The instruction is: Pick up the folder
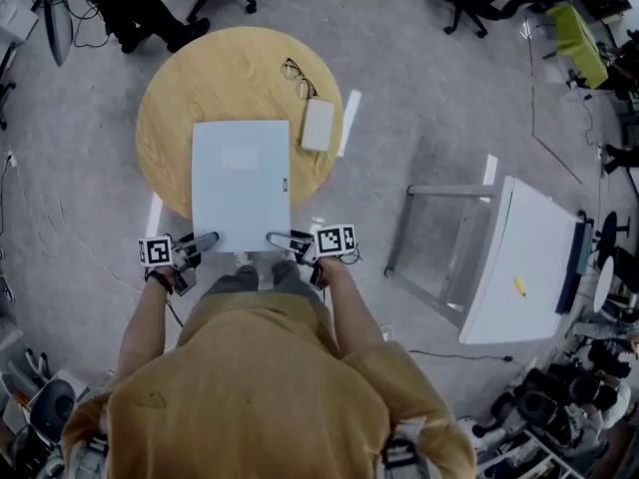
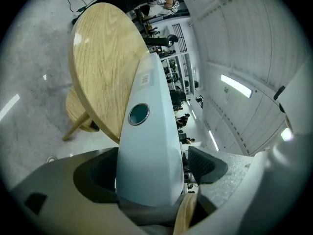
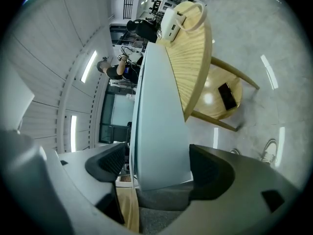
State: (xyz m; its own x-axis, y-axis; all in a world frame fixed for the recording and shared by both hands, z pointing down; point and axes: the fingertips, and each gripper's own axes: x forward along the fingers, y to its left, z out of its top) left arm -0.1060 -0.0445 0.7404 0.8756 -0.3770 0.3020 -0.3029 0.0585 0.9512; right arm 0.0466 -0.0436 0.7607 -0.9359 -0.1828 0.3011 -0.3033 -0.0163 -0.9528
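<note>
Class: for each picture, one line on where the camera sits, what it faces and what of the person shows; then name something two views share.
Head view: on the person's head, looking steeply down at the folder on the round table; the shirt, left tongs and right tongs show.
Left gripper view: on the left tongs, looking along them past the folder's edge; a strip of shirt shows.
Right gripper view: on the right tongs, likewise.
Shared: all three show the folder and table.
</note>
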